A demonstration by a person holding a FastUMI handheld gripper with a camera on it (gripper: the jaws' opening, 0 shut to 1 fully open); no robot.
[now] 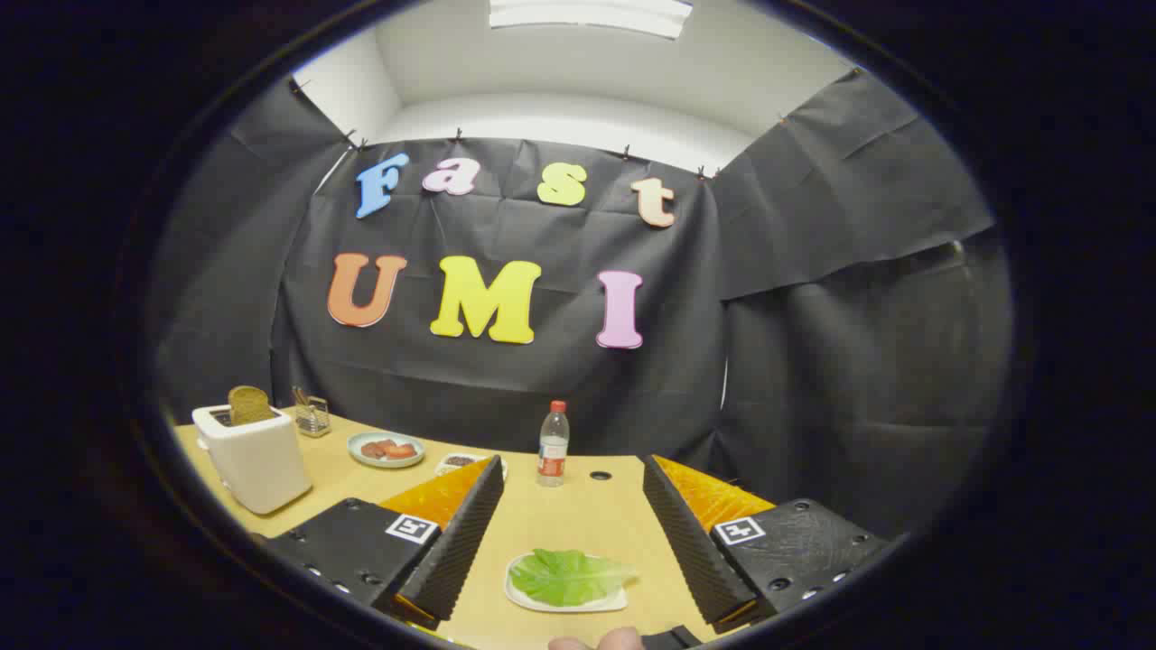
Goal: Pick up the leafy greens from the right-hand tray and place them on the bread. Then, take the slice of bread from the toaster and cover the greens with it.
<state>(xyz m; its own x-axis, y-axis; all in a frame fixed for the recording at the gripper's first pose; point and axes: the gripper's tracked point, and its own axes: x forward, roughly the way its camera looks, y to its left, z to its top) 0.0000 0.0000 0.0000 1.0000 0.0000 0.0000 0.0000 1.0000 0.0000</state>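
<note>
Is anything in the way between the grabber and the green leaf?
Nothing visible blocks it. The gripper is open, and the leafy greens lie on a small white tray on the table, in the gap between the two fingers. The bottle stands farther back, beyond the fingertips.

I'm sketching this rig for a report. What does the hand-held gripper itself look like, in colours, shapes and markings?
The hand-held gripper has two wedge-shaped fingers with black ribbed inner pads and orange outer faces. Each sits on a black block with small round holes along its edge and a square black-and-white marker on top. The fingers stand open, either side of the green lettuce leaf on its small white tray.
</note>
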